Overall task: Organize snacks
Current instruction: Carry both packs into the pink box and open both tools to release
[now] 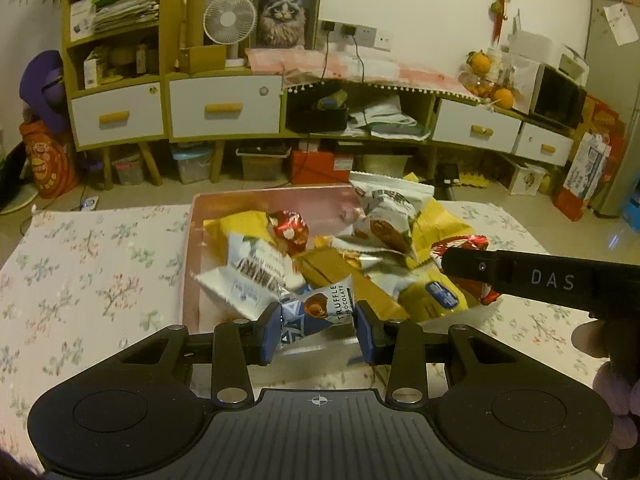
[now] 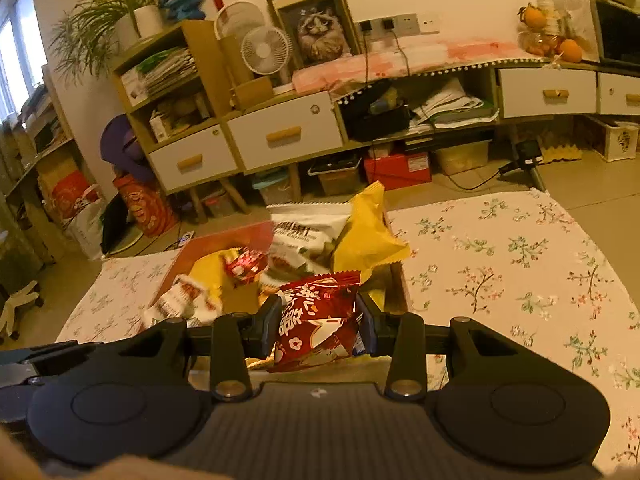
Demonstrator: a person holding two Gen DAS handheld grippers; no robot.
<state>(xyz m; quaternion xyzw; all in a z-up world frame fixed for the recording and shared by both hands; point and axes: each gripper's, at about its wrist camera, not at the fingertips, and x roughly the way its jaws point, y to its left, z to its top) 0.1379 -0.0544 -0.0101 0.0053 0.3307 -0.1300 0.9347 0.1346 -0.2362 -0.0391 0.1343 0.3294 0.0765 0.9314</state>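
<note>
A pink tray [image 1: 240, 204] on the flowered tablecloth holds a heap of snack packets. My left gripper [image 1: 318, 326] is shut on a blue and silver truffle chocolate packet [image 1: 316, 308], held just above the tray's near edge. The right gripper's black arm reaches in from the right of the left wrist view. In the right wrist view my right gripper [image 2: 318, 326] is shut on a red snack packet [image 2: 316, 320] with white characters, over the tray's near right part [image 2: 396, 284]. Behind it lie a yellow packet [image 2: 368, 240] and a white packet [image 2: 304, 228].
The flowered tablecloth [image 2: 500, 280] spreads to both sides of the tray [image 1: 80, 280]. Beyond the table stand low cabinets with white drawers [image 1: 224, 108], fans, a framed cat picture [image 1: 284, 16] and boxes on the floor. A hand [image 1: 616, 380] shows at the right edge.
</note>
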